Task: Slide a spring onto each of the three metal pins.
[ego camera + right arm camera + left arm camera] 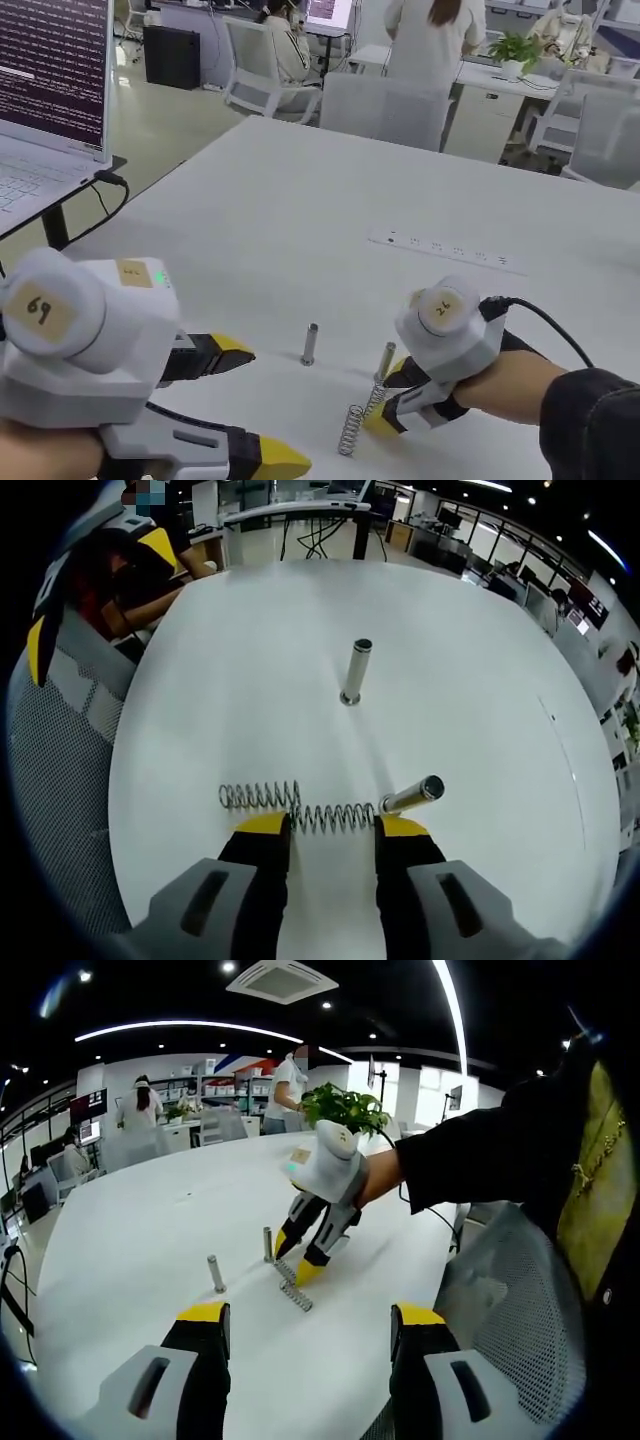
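Trouble is likeliest at the workbench's near edge. The left gripper (312,1318) hovers with its jaws spread wide and nothing between them, well apart from the work. It cannot steady a part that slips.

Further right, the bare pin (310,343) stands upright and alone on the white table (300,200). Next to it the near pin (387,360) also stands upright. What look like two springs lie flat, end to end. The wider spring (260,796) is on the left. The narrow spring (340,815) has its far end at the near pin's foot. Neither spring is threaded on a pin.

The right gripper (332,830) has its jaws apart, their yellow tips just behind the springs and pinching nothing. If it closes crosswise on the coils, a spring could buckle, roll or shoot away. A spring gripped near its middle would droop and miss the pin's top. The right-hand jaw sits just beside the near pin and could knock it.

Around the work, a laptop (50,90) sits at far left. A power strip (445,250) lies across the table beyond the pins. A standing person (435,40) and a potted plant (515,48) are in the background. Nothing blocks the way to either pin.
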Demonstrator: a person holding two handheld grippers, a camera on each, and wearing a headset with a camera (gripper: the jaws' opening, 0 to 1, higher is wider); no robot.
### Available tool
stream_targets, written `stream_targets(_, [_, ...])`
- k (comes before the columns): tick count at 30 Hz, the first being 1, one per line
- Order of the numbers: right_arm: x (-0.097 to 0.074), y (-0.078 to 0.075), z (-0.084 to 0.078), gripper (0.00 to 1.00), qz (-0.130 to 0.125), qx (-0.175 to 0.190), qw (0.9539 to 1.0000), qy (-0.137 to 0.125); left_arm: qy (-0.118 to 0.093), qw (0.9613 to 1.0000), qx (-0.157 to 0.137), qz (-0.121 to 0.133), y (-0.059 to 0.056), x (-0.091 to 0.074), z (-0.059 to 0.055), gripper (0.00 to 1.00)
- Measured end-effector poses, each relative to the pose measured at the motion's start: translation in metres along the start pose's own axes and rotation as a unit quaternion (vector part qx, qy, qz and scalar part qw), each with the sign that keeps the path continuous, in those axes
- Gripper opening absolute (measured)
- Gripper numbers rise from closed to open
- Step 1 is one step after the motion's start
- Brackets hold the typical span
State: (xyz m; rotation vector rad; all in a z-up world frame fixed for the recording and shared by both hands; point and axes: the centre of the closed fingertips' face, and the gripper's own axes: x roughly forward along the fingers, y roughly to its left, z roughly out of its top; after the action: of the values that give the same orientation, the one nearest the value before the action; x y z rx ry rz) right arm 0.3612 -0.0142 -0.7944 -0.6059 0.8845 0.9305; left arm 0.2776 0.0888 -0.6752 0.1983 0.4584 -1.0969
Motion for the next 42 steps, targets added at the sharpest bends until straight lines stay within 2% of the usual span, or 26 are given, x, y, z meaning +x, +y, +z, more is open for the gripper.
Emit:
stream_targets(19, [-0.011,0.014,-0.006,0.31,0.009,-0.007,0.9999,0.003,0.001,1.0,0.0,-0.006,-0.001,0.002,0.0,0.59])
stream_targets(31, [-0.033,0.026,-0.005,0.3,0.012,-0.028,0.9995,-0.005,0.002,0.9999,0.0,-0.012,-0.003,0.004,0.002,0.59])
stream_targets(33, [-0.038,0.027,-0.004,0.3,0.012,-0.031,0.9994,-0.008,0.001,0.9999,0.0,-0.015,-0.004,0.005,0.004,0.58])
stream_targets(42, [-0.058,0.034,0.007,0.3,0.003,-0.062,0.9978,-0.023,-0.007,0.9986,-0.031,-0.043,0.0,0.013,0.018,0.56])
